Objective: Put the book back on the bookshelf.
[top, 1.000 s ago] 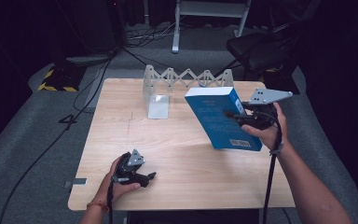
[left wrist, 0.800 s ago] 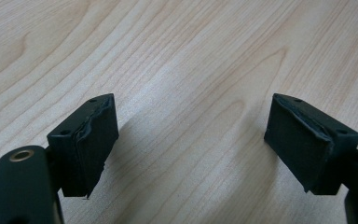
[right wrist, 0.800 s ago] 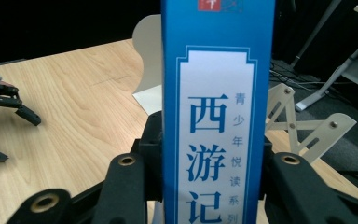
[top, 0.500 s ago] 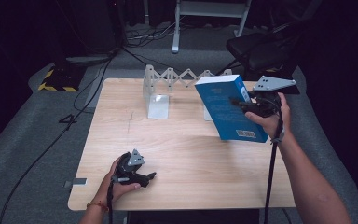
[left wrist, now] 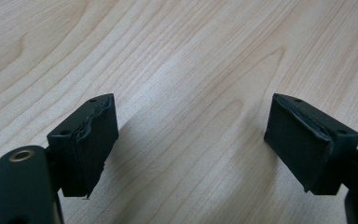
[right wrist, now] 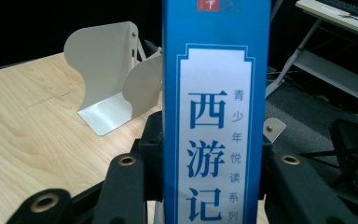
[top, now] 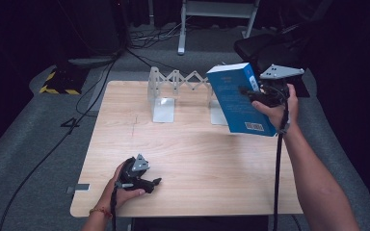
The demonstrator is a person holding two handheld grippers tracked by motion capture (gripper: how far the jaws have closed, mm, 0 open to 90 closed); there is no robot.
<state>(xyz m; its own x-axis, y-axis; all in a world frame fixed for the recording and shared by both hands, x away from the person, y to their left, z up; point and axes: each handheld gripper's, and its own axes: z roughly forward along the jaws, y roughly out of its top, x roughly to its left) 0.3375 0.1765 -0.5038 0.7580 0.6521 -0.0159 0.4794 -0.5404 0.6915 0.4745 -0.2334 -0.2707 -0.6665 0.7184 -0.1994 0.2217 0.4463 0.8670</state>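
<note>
Blue and thick, the book [top: 238, 98] hangs in the air over the far right part of the worktop [top: 192, 149], clamped by its spine between the jaws of the right gripper [top: 250, 91]. In the right gripper view the spine [right wrist: 214, 116] stands upright with a jaw pressed to each side. In the high view the book is tilted, its top edge leaning toward the far side, and it sits just in front of the rack [top: 180, 86], an accordion-style bookend with white metal plates [right wrist: 105, 74] at the back of the worktop.

The step in hand looks like carrying the book to the rack to stand it between the plates. The book seems not yet lined up with a slot; its lower corner overlaps the right plate in the high view, though I cannot tell whether they touch.

The next move likely calls for righting the book so its bottom edge is level, aiming it at the gap between plates, then lowering it until it rests on the worktop before letting go.

The left gripper [top: 149, 182] lies low at the near left of the worktop, its jaws wide apart with nothing between them, only bare wood.
</note>
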